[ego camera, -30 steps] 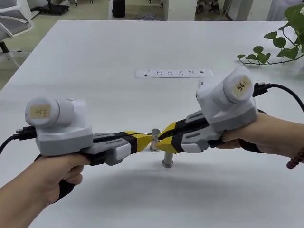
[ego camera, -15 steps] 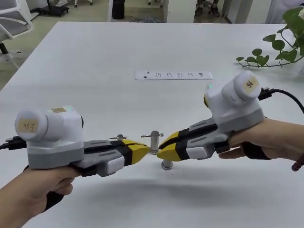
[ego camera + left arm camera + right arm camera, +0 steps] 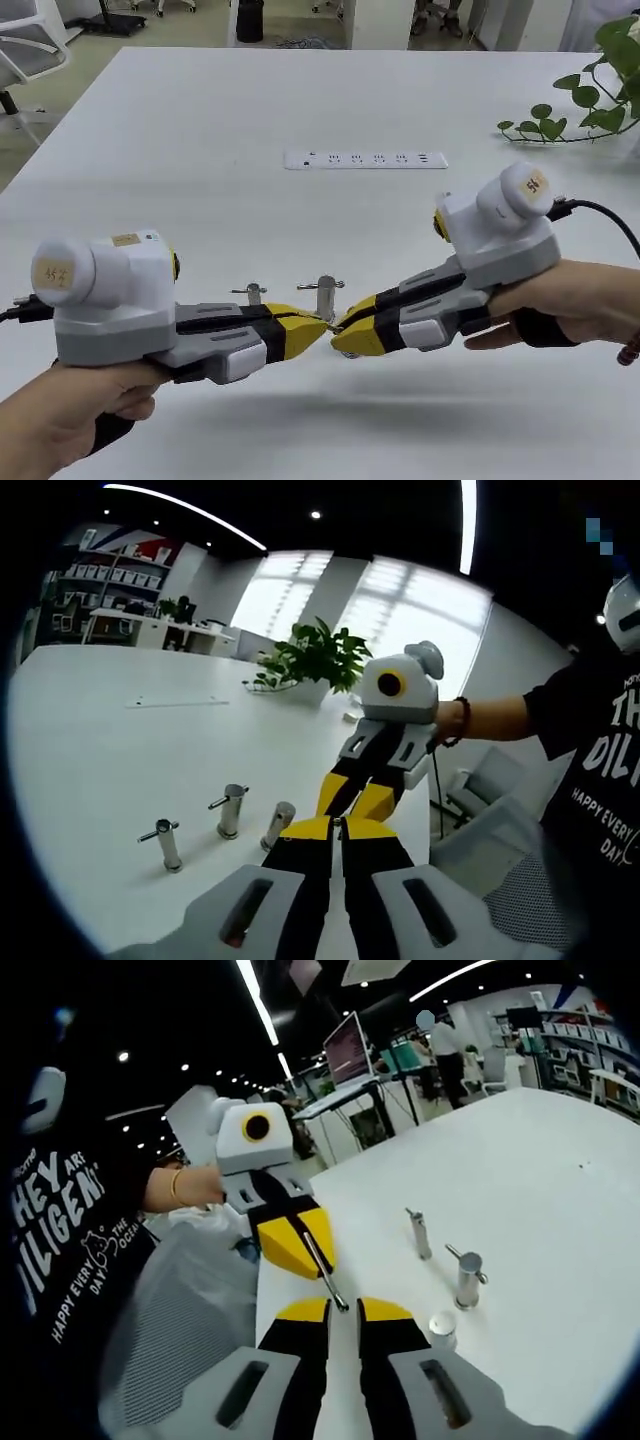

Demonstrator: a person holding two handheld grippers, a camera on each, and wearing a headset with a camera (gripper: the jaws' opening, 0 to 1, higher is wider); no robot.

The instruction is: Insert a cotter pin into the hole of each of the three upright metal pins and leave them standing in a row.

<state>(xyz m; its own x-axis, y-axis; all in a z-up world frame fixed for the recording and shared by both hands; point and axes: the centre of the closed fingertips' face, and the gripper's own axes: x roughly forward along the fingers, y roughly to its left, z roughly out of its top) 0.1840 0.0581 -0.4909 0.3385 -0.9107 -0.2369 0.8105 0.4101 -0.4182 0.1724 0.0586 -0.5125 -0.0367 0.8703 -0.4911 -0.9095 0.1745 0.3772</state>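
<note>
we are clamping a cotter pin (image 3: 324, 1269) in the left gripper (image 3: 339, 823), its tip at the right gripper (image 3: 343, 1308), jaws slightly parted, beside three pins (image 3: 231, 811).

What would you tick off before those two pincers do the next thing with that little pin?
1. Left gripper holds the cotter pin: ok.
2. Pin's free end sits between the right gripper jaws: ok, jaws apart.
3. Bare metal pin standing: ok.
4. End metal pin and middle metal pin standing, already pinned: ok.
5. Bare pin's hole faces the grippers: cannot tell.
</note>
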